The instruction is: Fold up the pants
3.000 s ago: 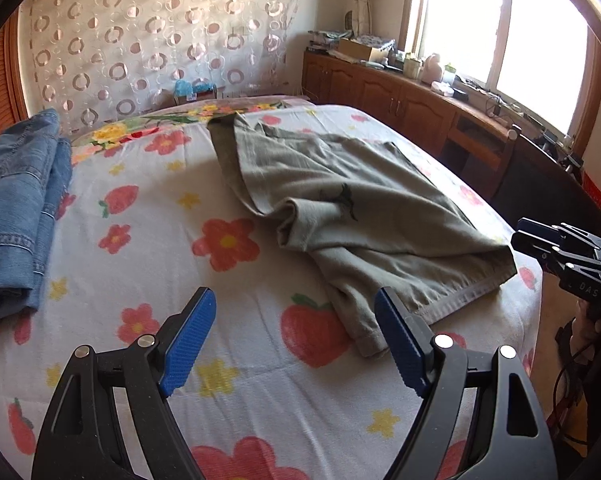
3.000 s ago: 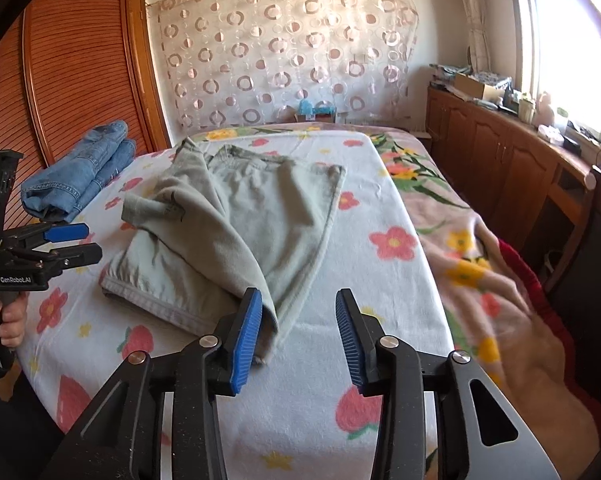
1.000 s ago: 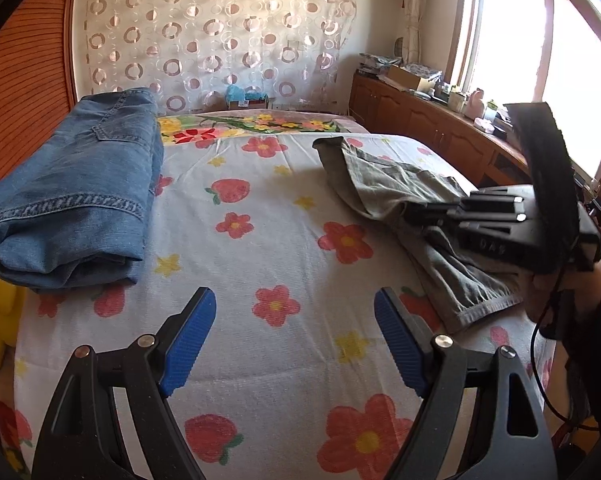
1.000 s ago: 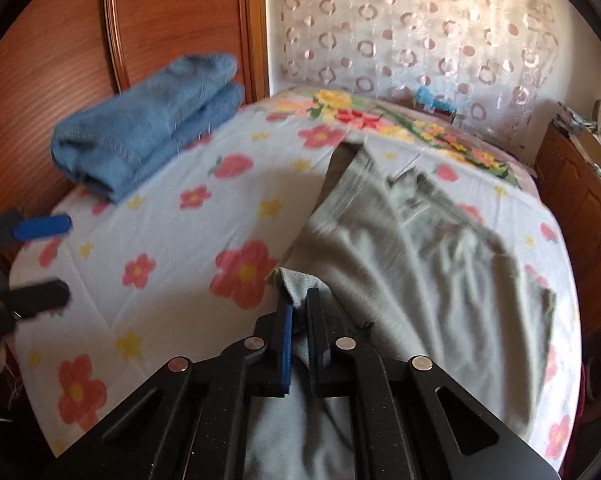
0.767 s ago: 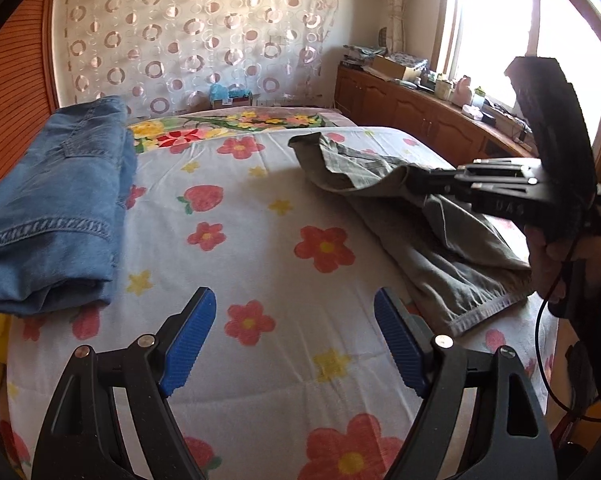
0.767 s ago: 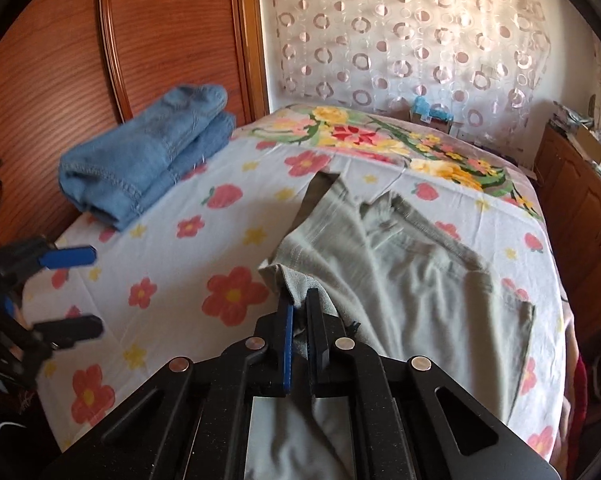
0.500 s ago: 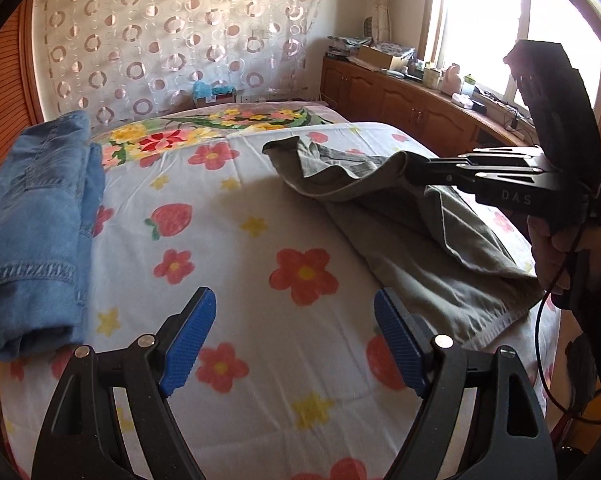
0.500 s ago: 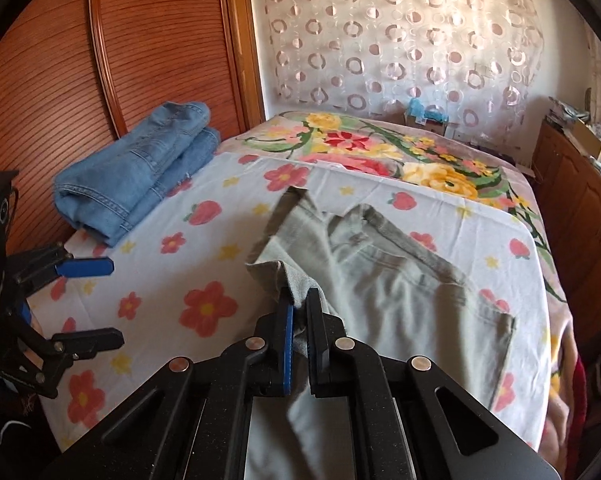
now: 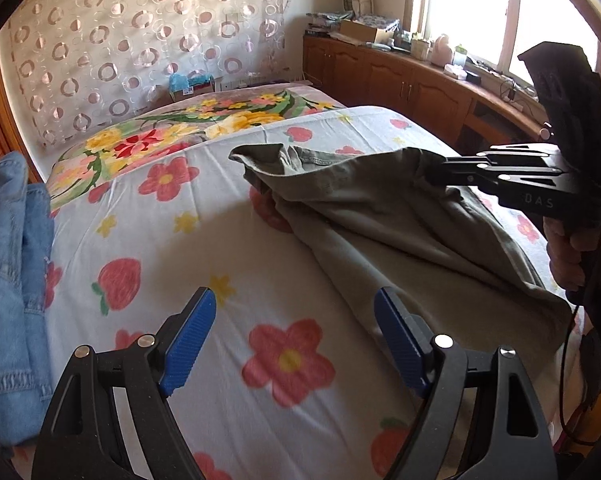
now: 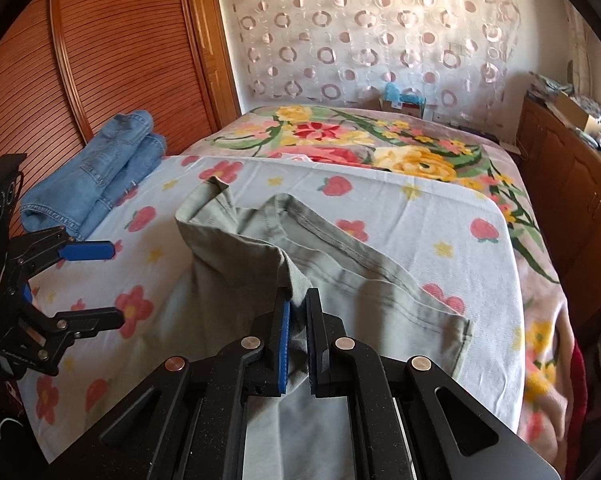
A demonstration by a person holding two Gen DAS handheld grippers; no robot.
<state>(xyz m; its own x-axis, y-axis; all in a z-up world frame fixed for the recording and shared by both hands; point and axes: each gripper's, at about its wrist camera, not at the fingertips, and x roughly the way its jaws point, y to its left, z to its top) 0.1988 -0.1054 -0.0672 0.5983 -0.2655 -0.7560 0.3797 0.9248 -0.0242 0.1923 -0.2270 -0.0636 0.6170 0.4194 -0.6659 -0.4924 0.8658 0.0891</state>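
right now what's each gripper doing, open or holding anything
Left gripper: open, empty.
Right gripper: shut on the grey-green pants.

Black left tongs (image 9: 294, 338), black right tongs (image 10: 296, 338), ribbed blue pads (image 9: 188, 342), silver screws, "DAS" lettering

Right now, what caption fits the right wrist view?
Right tongs pinch a fold of grey-green pants over the flowered bed.

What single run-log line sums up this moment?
step: unfolding grey pants | right gripper: shut on grey pants, lifted | left gripper: open, empty | folded jeans: aside
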